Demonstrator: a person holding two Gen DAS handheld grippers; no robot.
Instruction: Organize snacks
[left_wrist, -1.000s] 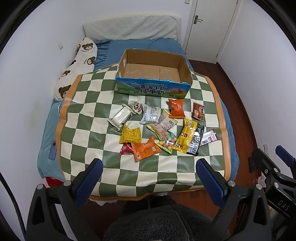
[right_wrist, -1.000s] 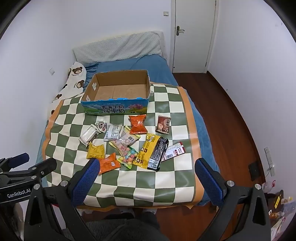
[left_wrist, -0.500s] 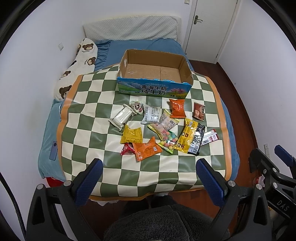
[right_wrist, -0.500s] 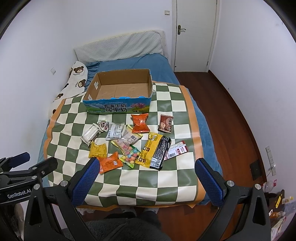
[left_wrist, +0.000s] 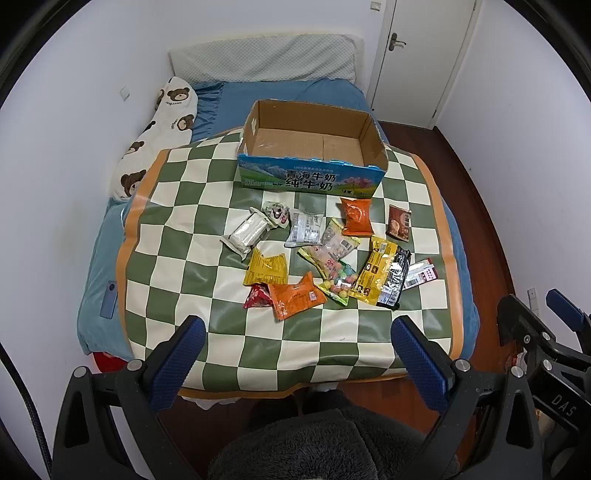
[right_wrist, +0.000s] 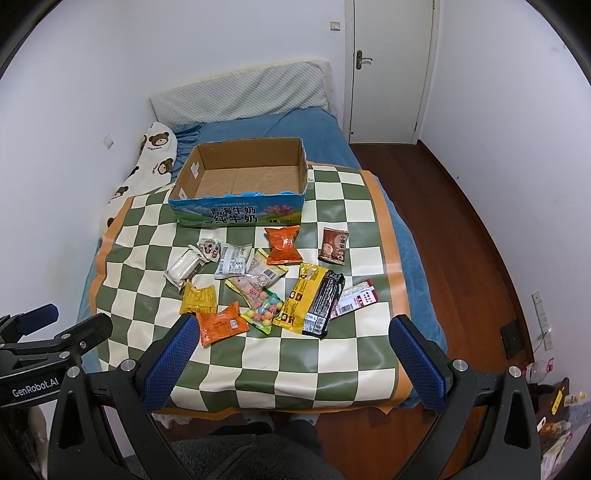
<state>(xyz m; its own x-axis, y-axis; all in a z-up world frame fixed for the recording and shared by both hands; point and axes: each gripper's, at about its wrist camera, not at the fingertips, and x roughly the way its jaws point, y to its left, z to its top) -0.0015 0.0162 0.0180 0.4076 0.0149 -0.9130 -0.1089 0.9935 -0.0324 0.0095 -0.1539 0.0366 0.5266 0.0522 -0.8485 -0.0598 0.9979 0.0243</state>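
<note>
Near the front edge of the green-and-cream checked mat, light, crinkly foil snack packets lie scattered before the empty cardboard box, best pinched by sealed edges; both grippers' jaws gape, released.

Both views evenly lit, moderately bright, cool-white indoor light from overhead; source not in frame. Shadows soft and short under the snack packets. Mild glare on the checkered mat at its left edge and on glossy wrappers. Strong fisheye distortion: walls and door bow, black vignette at corners. Centre sharp; slight softness toward the rims. No motion blur.
</note>
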